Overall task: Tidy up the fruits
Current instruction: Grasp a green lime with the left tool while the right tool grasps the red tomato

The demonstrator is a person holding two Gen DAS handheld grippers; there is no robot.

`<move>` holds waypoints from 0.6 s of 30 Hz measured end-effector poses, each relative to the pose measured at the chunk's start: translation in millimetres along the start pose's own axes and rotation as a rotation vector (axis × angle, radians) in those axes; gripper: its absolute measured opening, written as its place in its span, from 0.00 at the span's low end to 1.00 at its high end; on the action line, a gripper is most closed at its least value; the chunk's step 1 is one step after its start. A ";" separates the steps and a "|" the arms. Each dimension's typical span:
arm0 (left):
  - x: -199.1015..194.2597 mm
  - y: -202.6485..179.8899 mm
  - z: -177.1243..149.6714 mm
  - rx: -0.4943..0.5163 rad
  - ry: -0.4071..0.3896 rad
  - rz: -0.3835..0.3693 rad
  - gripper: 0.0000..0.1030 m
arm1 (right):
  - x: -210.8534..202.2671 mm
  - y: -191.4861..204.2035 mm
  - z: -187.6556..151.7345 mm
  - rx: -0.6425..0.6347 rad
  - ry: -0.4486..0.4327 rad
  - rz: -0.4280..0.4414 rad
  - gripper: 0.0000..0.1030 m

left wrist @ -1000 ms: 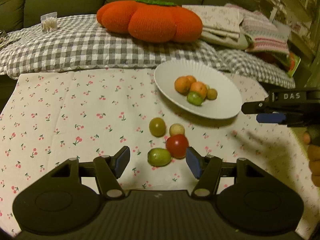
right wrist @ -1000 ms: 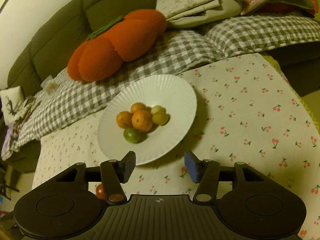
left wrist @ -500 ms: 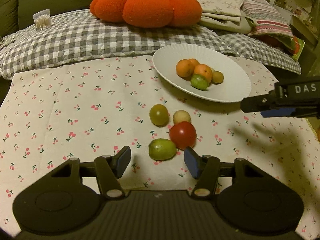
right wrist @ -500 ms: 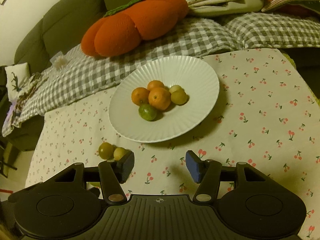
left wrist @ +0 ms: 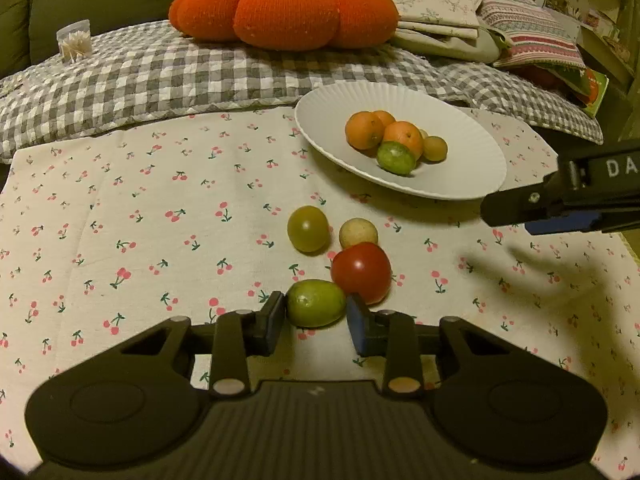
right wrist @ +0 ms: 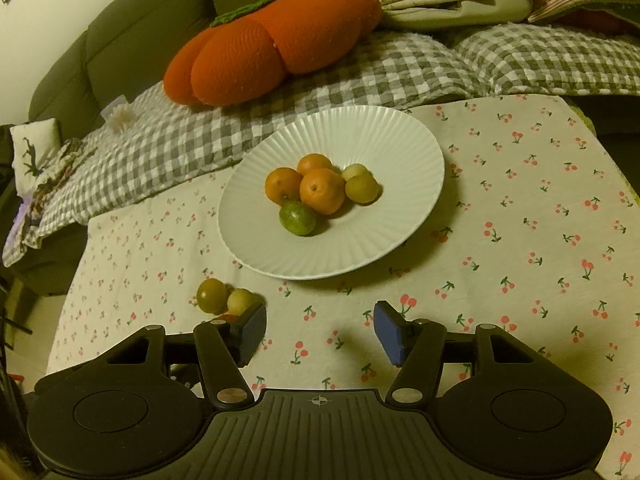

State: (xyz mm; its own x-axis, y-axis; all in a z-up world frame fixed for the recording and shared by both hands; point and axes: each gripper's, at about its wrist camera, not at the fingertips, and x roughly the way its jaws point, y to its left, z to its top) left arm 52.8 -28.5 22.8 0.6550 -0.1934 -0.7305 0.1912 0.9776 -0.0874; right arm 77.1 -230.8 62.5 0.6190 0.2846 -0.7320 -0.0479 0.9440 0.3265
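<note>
A white ribbed plate (left wrist: 460,152) (right wrist: 384,140) holds several fruits: oranges (left wrist: 363,130), a green lime (left wrist: 395,158) and small yellow-green ones. On the cherry-print cloth lie a green lime (left wrist: 316,303), a red tomato (left wrist: 361,272), a yellow-green fruit (left wrist: 308,228) and a pale small fruit (left wrist: 358,233). My left gripper (left wrist: 316,322) is open with the green lime between its fingers, which stand close to its sides. My right gripper (right wrist: 320,330) is open and empty above the cloth in front of the plate; it shows at the right in the left wrist view (left wrist: 560,204).
A grey checked blanket (left wrist: 160,76) lies behind the cloth with an orange pumpkin cushion (left wrist: 284,8) on it. Folded fabrics (left wrist: 460,12) are at the back right. A small clear box (left wrist: 74,42) sits at the back left. The cloth's right edge (right wrist: 624,184) drops off.
My left gripper has moved forward and down so the green lime now sits between its fingers, which have narrowed. My right gripper has pulled back from the plate.
</note>
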 end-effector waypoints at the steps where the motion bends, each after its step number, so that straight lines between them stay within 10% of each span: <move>1: -0.8 -0.3 -0.2 -0.001 -0.001 0.004 0.31 | 0.7 0.2 -0.3 -0.001 0.001 -0.001 0.58; 18: -36.7 52.2 9.4 -0.314 0.030 0.059 0.31 | 29.2 28.4 -19.0 -0.043 0.063 0.092 0.58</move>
State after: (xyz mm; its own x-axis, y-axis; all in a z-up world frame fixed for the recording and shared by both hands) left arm 45.6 28.9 51.4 0.6353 -0.1379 -0.7598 -0.0842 0.9657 -0.2457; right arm 78.9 -192.5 39.1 0.5602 0.3787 -0.7367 -0.1363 0.9194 0.3689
